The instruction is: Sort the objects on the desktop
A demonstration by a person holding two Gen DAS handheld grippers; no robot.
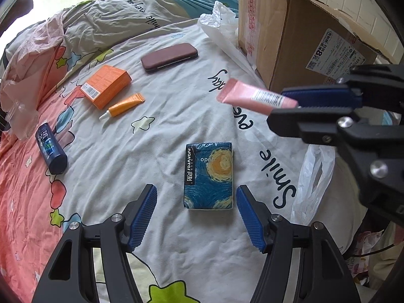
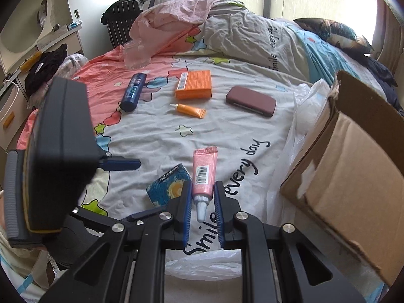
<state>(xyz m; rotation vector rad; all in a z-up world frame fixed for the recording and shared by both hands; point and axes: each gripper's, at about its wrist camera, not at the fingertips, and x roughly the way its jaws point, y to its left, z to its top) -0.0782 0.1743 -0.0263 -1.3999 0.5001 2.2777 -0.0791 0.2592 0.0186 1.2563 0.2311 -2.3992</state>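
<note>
My right gripper (image 2: 202,186) is shut on a pink tube (image 2: 204,171) and holds it above the bedsheet; it shows in the left wrist view (image 1: 285,103) with the pink tube (image 1: 250,96) sticking out leftward. My left gripper (image 1: 195,194) is open and empty, its jaws either side of a blue starry tissue pack (image 1: 209,175), just above it. The tissue pack (image 2: 168,184) also shows beside the right gripper. An orange box (image 1: 106,85), an orange tube (image 1: 123,106), a brown case (image 1: 169,56) and a dark blue bottle (image 1: 51,149) lie further off.
An open cardboard box (image 1: 298,43) stands at the right on the bed, also seen in the right wrist view (image 2: 353,171). White plastic bags (image 1: 313,176) lie around it. A rumpled duvet (image 1: 113,17) and pink cloth (image 2: 174,12) are at the far side.
</note>
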